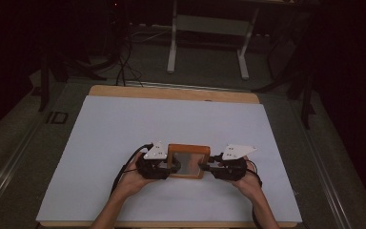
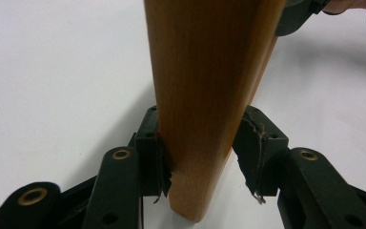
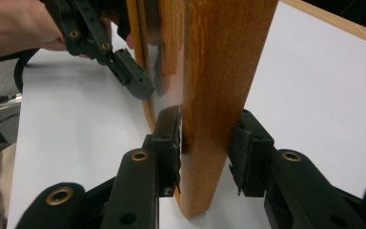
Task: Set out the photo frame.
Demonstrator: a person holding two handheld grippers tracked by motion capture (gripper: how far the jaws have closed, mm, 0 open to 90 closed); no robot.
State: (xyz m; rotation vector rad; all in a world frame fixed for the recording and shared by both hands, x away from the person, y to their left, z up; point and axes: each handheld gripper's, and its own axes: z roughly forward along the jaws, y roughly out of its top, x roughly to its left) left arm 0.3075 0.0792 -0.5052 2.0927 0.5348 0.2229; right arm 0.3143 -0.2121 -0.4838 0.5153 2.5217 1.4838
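A wooden frame (image 1: 188, 161) with a glossy mirror-like pane stands upright near the front of the white table cover (image 1: 171, 119). My left gripper (image 1: 170, 167) holds its left side and my right gripper (image 1: 204, 167) its right side. In the left gripper view the frame's wooden edge (image 2: 205, 95) runs up between the jaws of my left gripper (image 2: 200, 129), with both pads against it. In the right gripper view the wood (image 3: 219, 86) sits the same way in my right gripper (image 3: 205, 133). The left gripper's fingers (image 3: 128, 71) show beyond, on the far edge.
The wooden table's far edge (image 1: 171, 92) shows beyond the white cover. Behind it on the dark floor stand a white desk frame (image 1: 209, 28) and cables (image 1: 124, 62). The person's forearms (image 1: 119, 200) come in from the bottom.
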